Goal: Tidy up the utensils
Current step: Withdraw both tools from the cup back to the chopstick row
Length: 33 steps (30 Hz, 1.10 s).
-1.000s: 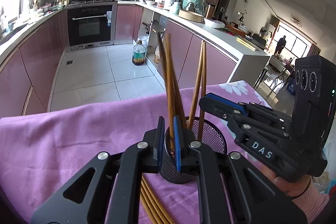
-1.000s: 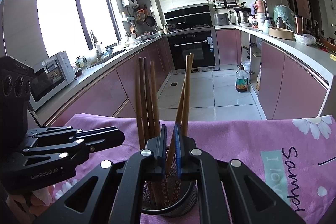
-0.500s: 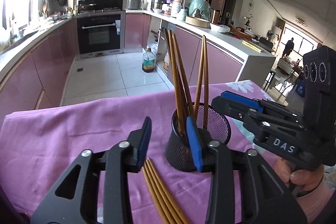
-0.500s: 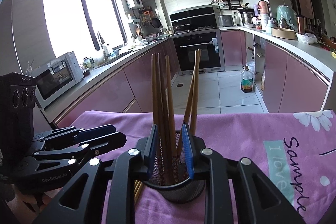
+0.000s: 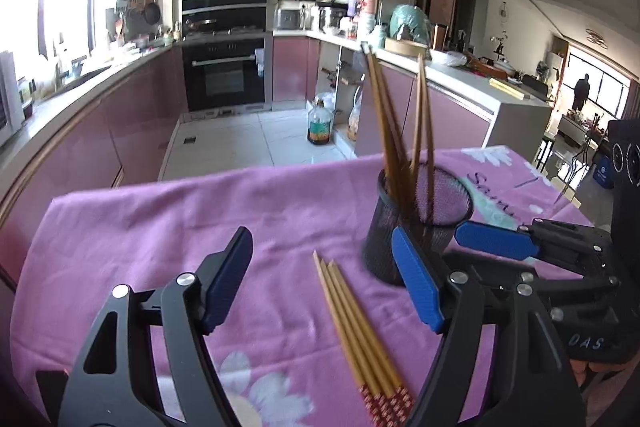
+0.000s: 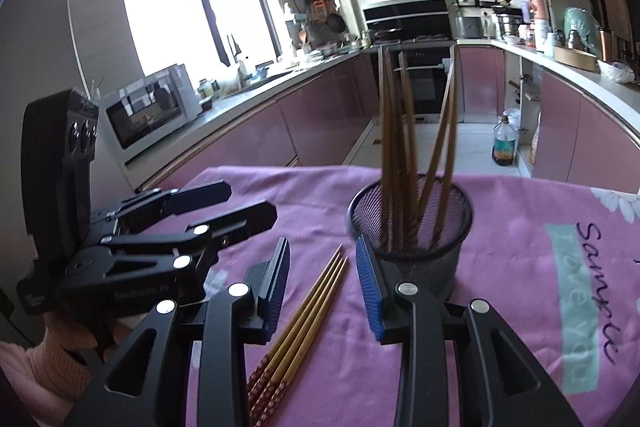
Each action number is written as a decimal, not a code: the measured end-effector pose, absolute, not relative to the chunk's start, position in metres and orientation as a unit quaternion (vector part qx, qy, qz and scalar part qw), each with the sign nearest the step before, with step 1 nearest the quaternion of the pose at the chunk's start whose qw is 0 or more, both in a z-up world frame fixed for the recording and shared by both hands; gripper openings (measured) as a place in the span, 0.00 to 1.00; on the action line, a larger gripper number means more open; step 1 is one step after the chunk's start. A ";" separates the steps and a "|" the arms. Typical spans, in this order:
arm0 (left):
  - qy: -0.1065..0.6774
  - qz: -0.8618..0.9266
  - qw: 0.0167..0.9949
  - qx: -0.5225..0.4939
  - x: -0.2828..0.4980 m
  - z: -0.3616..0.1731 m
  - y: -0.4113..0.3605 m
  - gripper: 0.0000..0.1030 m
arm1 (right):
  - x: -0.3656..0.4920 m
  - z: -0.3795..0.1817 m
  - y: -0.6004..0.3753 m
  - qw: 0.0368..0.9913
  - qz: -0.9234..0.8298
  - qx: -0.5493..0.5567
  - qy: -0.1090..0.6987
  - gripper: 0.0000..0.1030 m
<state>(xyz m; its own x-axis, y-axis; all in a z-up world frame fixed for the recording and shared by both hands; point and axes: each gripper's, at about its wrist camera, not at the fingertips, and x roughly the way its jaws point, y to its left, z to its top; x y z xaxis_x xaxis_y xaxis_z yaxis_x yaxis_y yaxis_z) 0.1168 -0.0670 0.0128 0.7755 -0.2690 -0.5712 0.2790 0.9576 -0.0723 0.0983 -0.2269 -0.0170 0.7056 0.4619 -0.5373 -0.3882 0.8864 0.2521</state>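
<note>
Left gripper (image 5: 320, 279): gaping wide, opening – empty.
Right gripper (image 6: 322, 283): opening narrower – empty.
Risk: knocking the cup (image 6: 410, 227) while reaching the loose chopsticks (image 6: 304, 319).

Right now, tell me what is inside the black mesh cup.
Several brown chopsticks stand upright in the black mesh cup, leaning against its rim in two clusters. Their lower tips and the cup's bottom are hidden by the mesh wall.

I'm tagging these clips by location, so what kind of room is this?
A home kitchen, most likely. A built-in oven sits under a black hood, pink cabinets run under long counters, and a microwave stands by the window. The work happens on a purple cloth.
</note>
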 end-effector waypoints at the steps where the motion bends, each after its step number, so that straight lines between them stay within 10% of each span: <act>1: 0.307 -0.143 0.941 0.007 0.115 0.009 -0.062 0.69 | 0.097 -0.021 -0.223 0.919 0.233 0.057 0.312 0.31; 33: 0.419 -0.144 0.896 0.014 0.102 -0.085 -0.051 0.64 | 0.091 -0.090 -0.192 0.873 0.223 0.027 0.434 0.25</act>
